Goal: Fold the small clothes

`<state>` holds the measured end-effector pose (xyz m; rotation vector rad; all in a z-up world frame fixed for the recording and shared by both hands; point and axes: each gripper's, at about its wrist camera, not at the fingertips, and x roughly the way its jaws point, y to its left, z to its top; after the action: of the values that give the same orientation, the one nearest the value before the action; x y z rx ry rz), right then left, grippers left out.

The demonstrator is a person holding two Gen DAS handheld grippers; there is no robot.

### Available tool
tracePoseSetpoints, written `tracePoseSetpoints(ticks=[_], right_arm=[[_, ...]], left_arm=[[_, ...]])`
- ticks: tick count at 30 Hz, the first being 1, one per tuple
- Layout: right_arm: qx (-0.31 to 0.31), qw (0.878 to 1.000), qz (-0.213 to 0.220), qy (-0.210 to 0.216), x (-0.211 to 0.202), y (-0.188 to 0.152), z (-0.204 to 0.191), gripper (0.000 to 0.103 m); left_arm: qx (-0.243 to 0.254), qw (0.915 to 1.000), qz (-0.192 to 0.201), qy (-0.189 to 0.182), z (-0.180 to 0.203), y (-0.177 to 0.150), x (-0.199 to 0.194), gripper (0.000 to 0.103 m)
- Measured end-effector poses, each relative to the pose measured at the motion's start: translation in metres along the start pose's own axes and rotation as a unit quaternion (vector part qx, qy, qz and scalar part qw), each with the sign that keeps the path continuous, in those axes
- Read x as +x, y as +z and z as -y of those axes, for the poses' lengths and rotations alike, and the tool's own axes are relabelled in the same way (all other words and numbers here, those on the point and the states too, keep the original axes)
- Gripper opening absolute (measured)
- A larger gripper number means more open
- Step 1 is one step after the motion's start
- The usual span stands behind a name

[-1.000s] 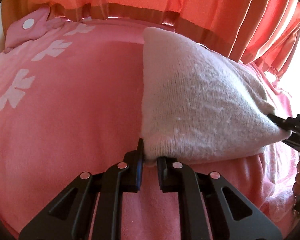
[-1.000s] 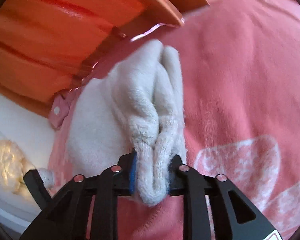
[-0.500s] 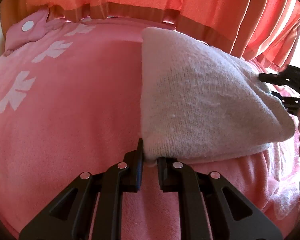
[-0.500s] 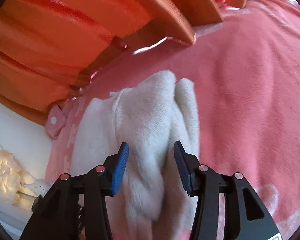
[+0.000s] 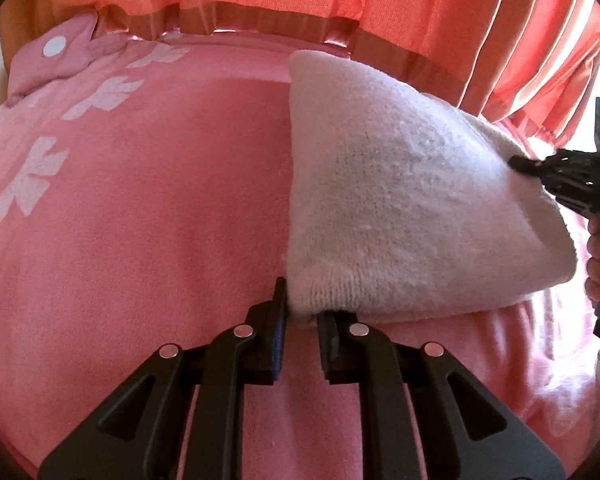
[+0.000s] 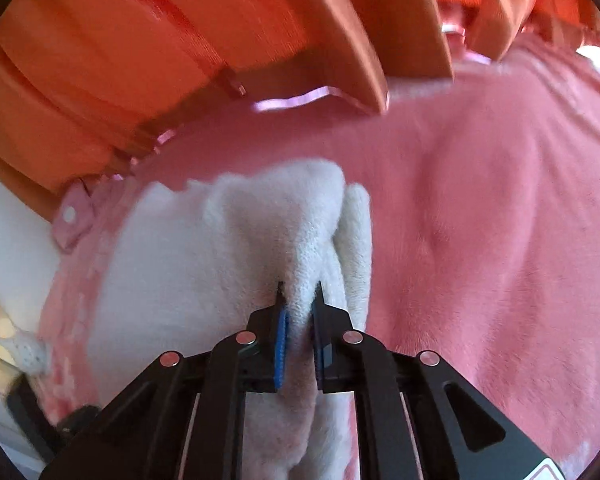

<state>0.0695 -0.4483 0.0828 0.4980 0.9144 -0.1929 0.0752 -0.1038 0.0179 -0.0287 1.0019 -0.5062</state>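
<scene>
Right gripper [image 6: 299, 300] has just been closing again: a second ago it pinched the bunched end of the knit [image 5: 400, 192], then spread wide and backed off, and now its jaws are nipped onto a raised ridge of the same white cloth, a little further up the fold. I read this as a re-grip, not a release.

Left gripper [image 5: 302, 312] is unchanged: nearly closed on the knit's near corner, holding it down on the blanket [image 5: 160, 208].

The knit lies on the pink blanket toward its far edge, just short of the orange curtain [image 5: 380, 8], already doubled over, one end at each gripper. In the left view the right gripper's tip touches the cloth's far right end.

My guess: with both ends held again, I can carry the right end over for the next fold. The thick fuzzy ridge may slip from so shallow a bite.
</scene>
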Motion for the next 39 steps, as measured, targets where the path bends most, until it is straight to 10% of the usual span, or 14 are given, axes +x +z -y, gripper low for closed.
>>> tracePoseSetpoints(ticks=[3, 7, 10, 13, 16, 23, 26, 32, 39], right_arm=[[-0.028, 0.998, 0.043, -0.036, -0.039, 0.000, -0.021, 0.014], [-0.074, 0.994, 0.035, 0.070, -0.061, -0.006, -0.077, 0.014], [-0.109, 0.990, -0.006, 0.093, -0.029, -0.019, -0.115, 0.014], [-0.124, 0.981, -0.134, 0.058, 0.071, -0.056, -0.138, 0.012], [-0.136, 0.984, -0.093, 0.063, 0.064, -0.061, -0.141, 0.005], [-0.069, 0.996, -0.029, 0.043, -0.033, -0.042, -0.075, 0.006], [-0.048, 0.996, -0.071, -0.036, -0.009, -0.052, -0.030, 0.000], [-0.002, 0.998, -0.060, 0.029, -0.024, -0.049, -0.015, 0.000], [-0.050, 0.994, -0.095, -0.010, 0.005, -0.057, -0.024, 0.000]], left_arm=[[0.013, 0.9998, 0.012, -0.005, 0.006, -0.001, -0.023, 0.014], [0.023, 0.9988, 0.039, -0.018, 0.012, -0.001, -0.056, 0.014], [0.013, 0.9981, 0.057, -0.021, 0.013, 0.006, -0.071, 0.014], [0.008, 0.9975, 0.067, -0.019, 0.016, 0.012, -0.076, 0.014], [0.007, 0.9975, 0.068, -0.020, 0.019, 0.014, -0.077, 0.014], [0.008, 0.9974, 0.067, -0.027, 0.025, 0.026, -0.069, 0.015], [0.021, 0.9972, 0.064, -0.032, 0.042, 0.035, -0.053, 0.020], [0.016, 0.9997, 0.015, -0.013, 0.061, 0.036, -0.003, 0.021], [0.045, 0.9986, 0.018, 0.023, 0.071, 0.032, 0.004, 0.022]])
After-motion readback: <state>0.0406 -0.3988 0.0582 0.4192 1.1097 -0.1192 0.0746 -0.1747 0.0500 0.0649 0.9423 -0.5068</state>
